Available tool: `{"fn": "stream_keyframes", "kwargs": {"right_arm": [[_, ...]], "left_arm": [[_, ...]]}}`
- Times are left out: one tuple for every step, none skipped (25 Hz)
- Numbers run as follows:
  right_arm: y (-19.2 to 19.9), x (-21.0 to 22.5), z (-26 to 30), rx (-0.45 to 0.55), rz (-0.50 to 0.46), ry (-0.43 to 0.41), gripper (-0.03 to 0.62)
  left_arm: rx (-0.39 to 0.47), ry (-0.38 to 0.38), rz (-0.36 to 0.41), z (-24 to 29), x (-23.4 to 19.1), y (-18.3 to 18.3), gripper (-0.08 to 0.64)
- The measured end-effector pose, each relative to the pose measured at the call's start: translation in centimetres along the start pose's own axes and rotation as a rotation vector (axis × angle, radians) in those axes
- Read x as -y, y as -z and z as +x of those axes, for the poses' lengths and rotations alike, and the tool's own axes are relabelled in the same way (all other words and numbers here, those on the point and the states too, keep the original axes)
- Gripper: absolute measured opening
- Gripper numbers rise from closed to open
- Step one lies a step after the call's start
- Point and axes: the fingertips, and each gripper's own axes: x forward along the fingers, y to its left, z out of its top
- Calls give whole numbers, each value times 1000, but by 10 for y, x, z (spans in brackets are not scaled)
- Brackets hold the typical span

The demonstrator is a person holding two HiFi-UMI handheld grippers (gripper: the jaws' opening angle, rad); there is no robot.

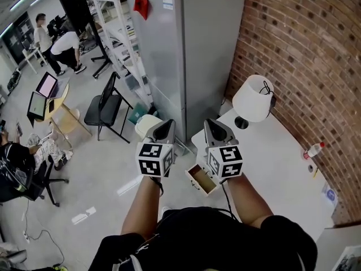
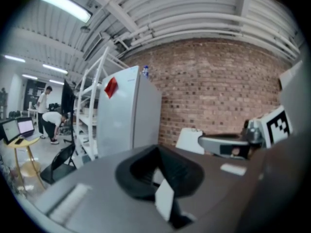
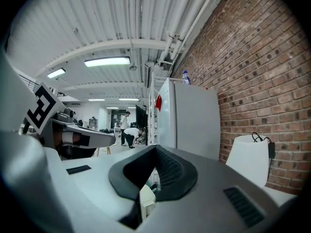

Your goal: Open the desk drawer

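Head view: the drawer (image 1: 202,179) stands pulled out from the desk (image 1: 271,151) edge, its inside showing, with my left tool (image 1: 163,127) and right tool (image 1: 216,130) held clear above it. Left gripper view: jaws together, nothing between them. Right gripper view: likewise closed and empty. I judge the opening done.

The brick wall (image 1: 304,49) was red-brown with pale mortar lines. The refrigerator (image 1: 194,55) was plain silver-grey and bore a red tag (image 1: 141,3). The lamp (image 1: 254,97) had a white shade and a black base. The desk (image 1: 276,157) was white, and the drawer (image 1: 201,179) tan inside. The left gripper (image 1: 163,126) and right gripper (image 1: 214,126) were grey, their cubes patterned in black-and-white squares.
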Motion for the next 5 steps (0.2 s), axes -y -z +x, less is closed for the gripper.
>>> {"fn": "stream_keyframes", "kwargs": {"right_arm": [[-1, -1, 1, 1, -2, -1, -2], [-1, -3, 3, 1, -4, -3, -2], [-2, -5, 4, 2, -6, -5, -2], [-2, -7, 5, 2, -9, -7, -2], [-3, -9, 6, 2, -11, -10, -2]], "left_arm": [[2, -5, 2, -1, -2, -1, -3], [3, -10, 4, -3, -5, -1, -3], [4, -14, 3, -4, -8, -1, -3], [5, -17, -2, -5, -11, -1, -3], [7, -18, -9, -5, -14, -2, -3]]}}
